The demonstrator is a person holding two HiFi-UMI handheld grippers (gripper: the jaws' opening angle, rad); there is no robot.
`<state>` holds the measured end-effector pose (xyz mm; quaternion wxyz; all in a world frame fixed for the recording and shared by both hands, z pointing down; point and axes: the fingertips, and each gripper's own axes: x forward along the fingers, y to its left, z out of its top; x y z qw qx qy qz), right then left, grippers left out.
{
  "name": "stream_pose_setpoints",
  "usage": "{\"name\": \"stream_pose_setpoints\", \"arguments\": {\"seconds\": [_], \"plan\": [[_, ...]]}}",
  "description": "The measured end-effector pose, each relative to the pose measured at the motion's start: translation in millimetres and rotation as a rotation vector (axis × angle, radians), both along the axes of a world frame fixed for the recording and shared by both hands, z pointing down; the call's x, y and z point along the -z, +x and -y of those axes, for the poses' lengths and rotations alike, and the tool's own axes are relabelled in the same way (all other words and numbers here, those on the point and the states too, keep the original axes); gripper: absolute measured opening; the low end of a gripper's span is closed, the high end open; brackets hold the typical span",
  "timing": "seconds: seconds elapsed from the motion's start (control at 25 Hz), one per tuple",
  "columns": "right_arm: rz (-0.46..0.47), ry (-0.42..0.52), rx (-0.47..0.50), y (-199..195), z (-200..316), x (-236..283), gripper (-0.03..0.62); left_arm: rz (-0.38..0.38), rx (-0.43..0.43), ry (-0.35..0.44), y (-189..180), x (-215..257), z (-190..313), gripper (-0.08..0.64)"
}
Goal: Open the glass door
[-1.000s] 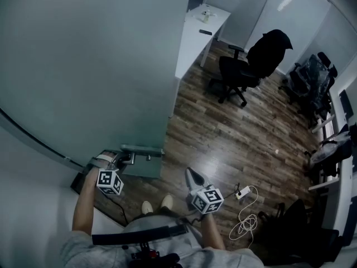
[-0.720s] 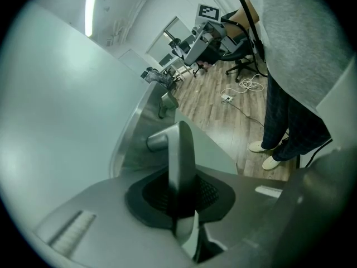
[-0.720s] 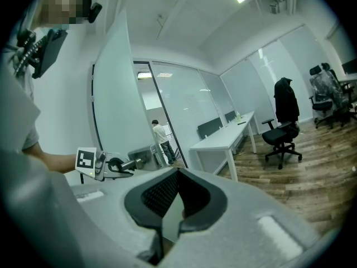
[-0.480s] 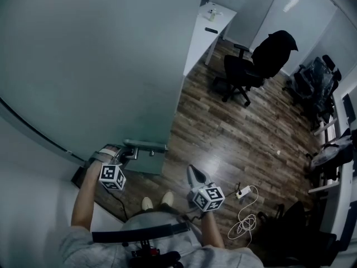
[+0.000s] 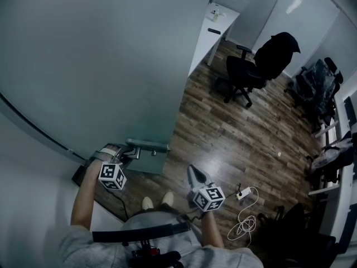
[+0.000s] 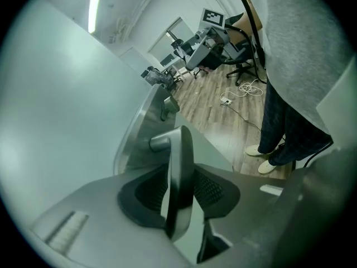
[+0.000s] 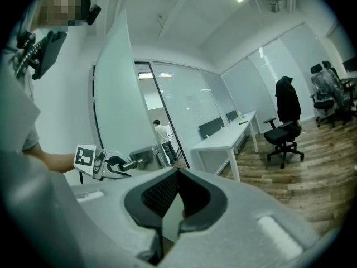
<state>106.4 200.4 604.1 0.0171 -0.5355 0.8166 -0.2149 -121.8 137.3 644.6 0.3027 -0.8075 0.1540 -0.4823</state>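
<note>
Left gripper (image 6: 179, 175) straddles the lever handle (image 6: 177, 141) of the glass door (image 6: 56, 121). Its jaws have just been opening, and the lever's flat blade stands between the pads without being pinched. I judge this slack hold to be a letting-go: the latch looks worked and the pane stands swung out from its frame, so a firm clamp no longer serves.

Right gripper (image 5: 190, 171) hangs at six o'clock in the head view, close to the person's body. Its jaws are pressed together on nothing, and it is well apart from the door. It seems parked there to stay out of the door's swing, since one claw is enough for a lever.

The handle sits at eight o'clock in that view, just beyond the left gripper, mounted near the door's free edge. The pane itself fills the view from nine round to twelve.

Farther out, a power strip (image 5: 244, 193) with its coiled cable lies on the wooden floor (image 5: 223, 133) between four and five o'clock. An office chair (image 5: 254, 71) stands at two, and a white desk (image 5: 215, 24) at one, both clear of the door's path.
</note>
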Motion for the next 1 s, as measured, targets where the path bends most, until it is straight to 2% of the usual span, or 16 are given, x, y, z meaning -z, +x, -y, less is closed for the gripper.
{"name": "stream_pose_setpoints", "arguments": {"seconds": [0.2, 0.48, 0.64, 1.0], "plan": [[-0.003, 0.000, 0.006, -2, 2, -3, 0.002, 0.000, -0.001, -0.030, -2, -3, -5, 0.188], [-0.003, -0.001, 0.019, -9, 6, -2, 0.002, -0.030, 0.029, -0.054, -13, 10, -10, 0.215], [0.000, -0.001, 0.029, -13, 9, -2, 0.002, -0.108, 0.069, -0.078, -16, 21, -14, 0.215], [-0.003, 0.002, 0.043, -20, 13, -2, 0.002, -0.399, 0.136, -0.186, -6, 51, -23, 0.215]]}}
